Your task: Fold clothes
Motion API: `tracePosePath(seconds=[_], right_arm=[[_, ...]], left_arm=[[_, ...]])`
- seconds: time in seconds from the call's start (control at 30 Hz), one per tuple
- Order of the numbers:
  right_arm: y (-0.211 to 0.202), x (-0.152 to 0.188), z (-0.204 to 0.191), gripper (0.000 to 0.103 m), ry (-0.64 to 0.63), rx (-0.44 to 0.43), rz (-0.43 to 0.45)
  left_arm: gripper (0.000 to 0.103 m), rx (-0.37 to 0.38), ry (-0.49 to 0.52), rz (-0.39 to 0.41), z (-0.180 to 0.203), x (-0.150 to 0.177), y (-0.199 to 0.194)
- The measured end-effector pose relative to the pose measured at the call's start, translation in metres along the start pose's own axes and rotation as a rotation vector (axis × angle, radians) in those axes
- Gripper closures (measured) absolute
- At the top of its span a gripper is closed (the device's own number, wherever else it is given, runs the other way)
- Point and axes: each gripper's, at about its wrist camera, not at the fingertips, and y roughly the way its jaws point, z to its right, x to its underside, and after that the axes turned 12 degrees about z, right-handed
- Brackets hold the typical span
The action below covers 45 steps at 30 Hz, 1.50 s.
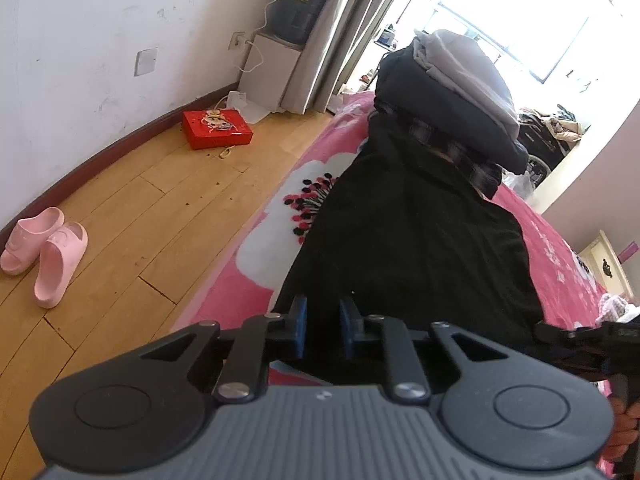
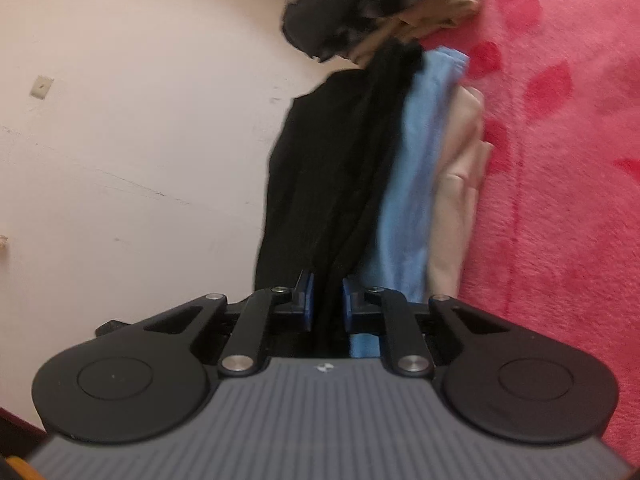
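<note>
Bedroom floor, wall and bed surroundings

A pair of pink slippers (image 1: pixel 42 254) sits side by side on the wooden floor (image 1: pixel 132 216) near the dark baseboard. Farther along, a red box (image 1: pixel 216 130) lies on the floor close to a white cabinet (image 1: pixel 270 72) with a water jug (image 1: pixel 304 4) on top and a white cable running to a wall socket (image 1: pixel 237 40). Grey curtains (image 1: pixel 352 28) hang beside a bright window (image 1: pixel 516 16). The bed carries a pink flowered blanket (image 2: pixel 560 160).

Ribbed grey bodies, black linkage arms, silver rivets, blue-padded left tongs (image 1: pixel 323 326) and right tongs (image 2: pixel 328 300).
</note>
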Motion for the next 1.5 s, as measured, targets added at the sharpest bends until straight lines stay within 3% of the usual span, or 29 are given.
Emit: tracePosePath(seconds=[0.2,0.27,0.33,0.43,0.63,0.7,0.8,0.9,1.0,1.17,1.33,1.4,1.47,1.5], right_arm=[[0.002,0.009,0.008,0.087,-0.053,0.028,-0.021],[-0.005,0.004,-0.002,0.083,-0.103,0.037,-0.026],[-0.018,-0.005,-0.015,0.083,-0.191,0.062,0.019],[-0.027,-0.018,-0.037,0.083,-0.317,0.09,0.108],[0.018,-0.031,-0.067,0.083,-0.496,0.116,0.203],[0.04,-0.037,-0.054,0.083,-0.502,0.173,0.198],[0.053,-0.047,-0.027,0.092,-0.441,0.248,0.202],[0.027,-0.058,-0.006,0.085,-0.336,0.294,0.293],[-0.021,-0.066,0.006,0.085,-0.271,0.337,0.344],[-0.11,-0.056,-0.005,0.083,-0.325,0.351,0.378],[-0.201,-0.004,-0.047,0.071,-0.474,0.369,0.418],[-0.224,0.028,-0.068,0.061,-0.541,0.372,0.418],[-0.239,0.066,-0.088,0.042,-0.59,0.368,0.4],[-0.245,0.085,-0.096,0.039,-0.603,0.357,0.392]], left_arm=[[0.08,-0.012,0.079,0.009,0.006,0.0,-0.007],[0.065,-0.03,0.108,0.06,0.01,-0.003,-0.018],[0.059,-0.037,0.149,0.149,0.018,-0.006,-0.031],[0.057,0.003,0.265,0.21,0.044,-0.004,-0.032],[0.057,0.103,0.429,0.094,0.09,0.027,0.006],[0.057,0.096,0.462,0.092,0.094,0.04,0.011],[0.055,0.097,0.466,0.095,0.095,0.042,0.01],[0.05,0.084,0.445,0.077,0.09,0.036,0.008],[0.048,0.061,0.432,0.078,0.091,0.033,0.005],[0.042,0.059,0.396,0.131,0.105,0.032,-0.018],[0.032,0.122,0.374,0.177,0.134,0.036,-0.065],[0.025,0.16,0.376,0.2,0.148,0.041,-0.088],[0.015,0.203,0.385,0.221,0.161,0.05,-0.115],[0.013,0.219,0.393,0.23,0.166,0.055,-0.128]])
